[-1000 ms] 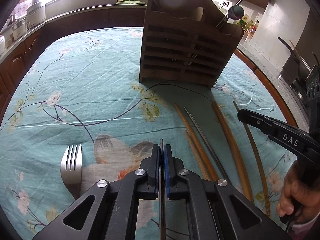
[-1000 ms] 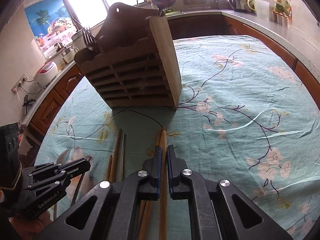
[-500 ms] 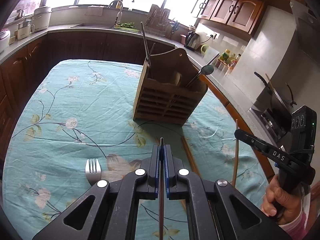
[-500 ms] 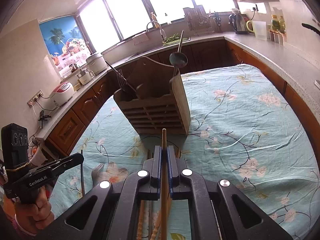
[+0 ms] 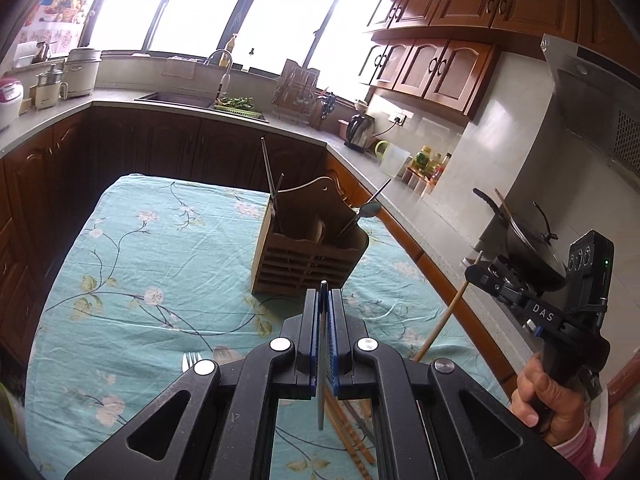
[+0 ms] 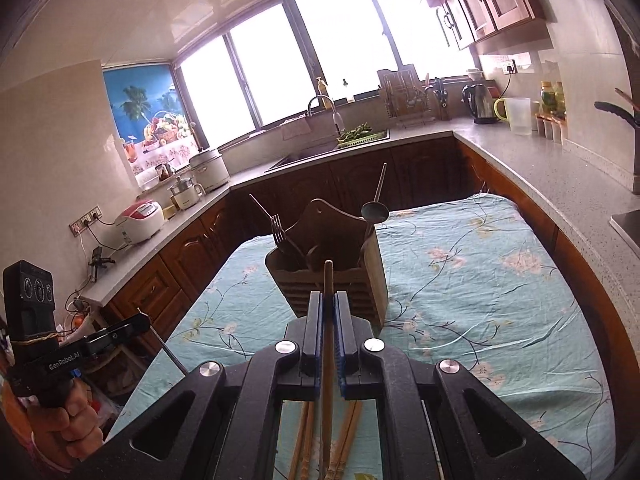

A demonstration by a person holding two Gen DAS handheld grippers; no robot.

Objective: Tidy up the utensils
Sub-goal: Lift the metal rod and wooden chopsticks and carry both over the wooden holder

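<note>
Currently in hand: one metal chopstick (image 5: 321,360), thin, stiff and slick, clamped between the closed pads of the left gripper (image 5: 323,300); one wooden chopstick (image 6: 328,320), light, rigid and better for friction, clamped likewise in the right gripper (image 6: 329,304). Both are pinched partway along the shaft, tips forward, raised above the table (image 5: 120,280) and aimed toward the wooden utensil holder (image 5: 308,256) standing near the far edge. Judged handling: neither is fragile; the steel one may pivot or slide in the pads, so a hold nearer mid-length suits it. Remaining stock, near edge: several wooden chopsticks (image 6: 348,440) and a fork (image 5: 191,360) lying flat.
</note>
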